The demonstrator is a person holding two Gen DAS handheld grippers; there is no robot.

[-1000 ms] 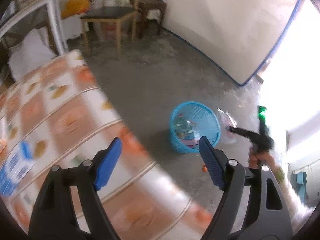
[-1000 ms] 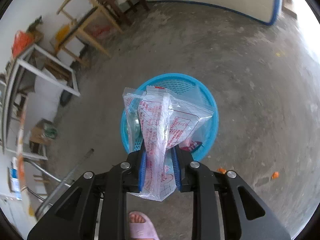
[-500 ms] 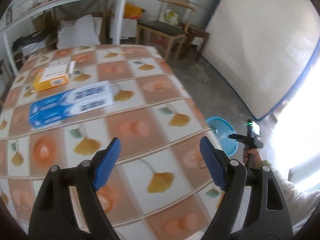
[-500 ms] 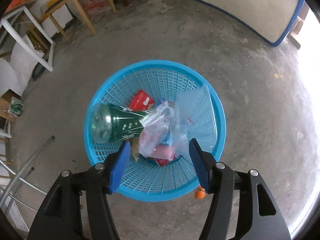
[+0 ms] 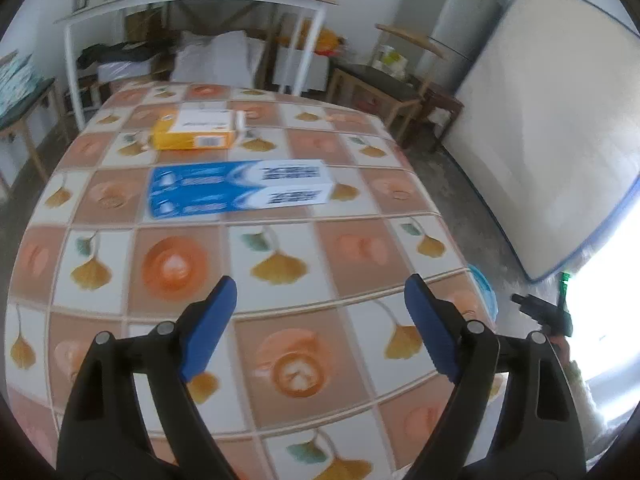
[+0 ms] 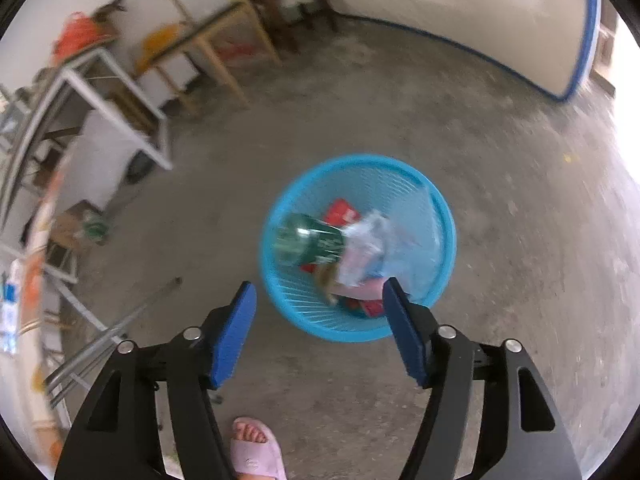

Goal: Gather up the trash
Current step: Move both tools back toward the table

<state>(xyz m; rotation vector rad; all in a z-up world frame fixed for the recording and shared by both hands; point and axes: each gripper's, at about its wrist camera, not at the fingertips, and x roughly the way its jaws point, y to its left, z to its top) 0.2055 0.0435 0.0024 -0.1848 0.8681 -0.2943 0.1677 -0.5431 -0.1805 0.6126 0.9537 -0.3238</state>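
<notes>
A blue toothpaste box (image 5: 240,190) and an orange-and-white box (image 5: 198,130) lie on the table with a patterned cloth (image 5: 280,264), in the left wrist view. My left gripper (image 5: 320,300) is open and empty above the table's near half. In the right wrist view a blue basket (image 6: 440,216) on the floor holds a green bottle (image 6: 308,240), a clear plastic bag (image 6: 372,240) and red wrappers. My right gripper (image 6: 320,304) is open and empty above the basket's near rim. The basket's rim (image 5: 486,292) shows past the table's right edge.
Wooden chairs (image 5: 384,88) and a white shelf frame (image 5: 192,12) stand behind the table. A large board (image 5: 552,140) leans on the right wall. My foot in a pink slipper (image 6: 256,452) is on the concrete floor near metal table legs (image 6: 104,340).
My right gripper opened and let the plastic bag drop into the basket, then rose and drew back. My left gripper swung from the floor and basket to face the table.
</notes>
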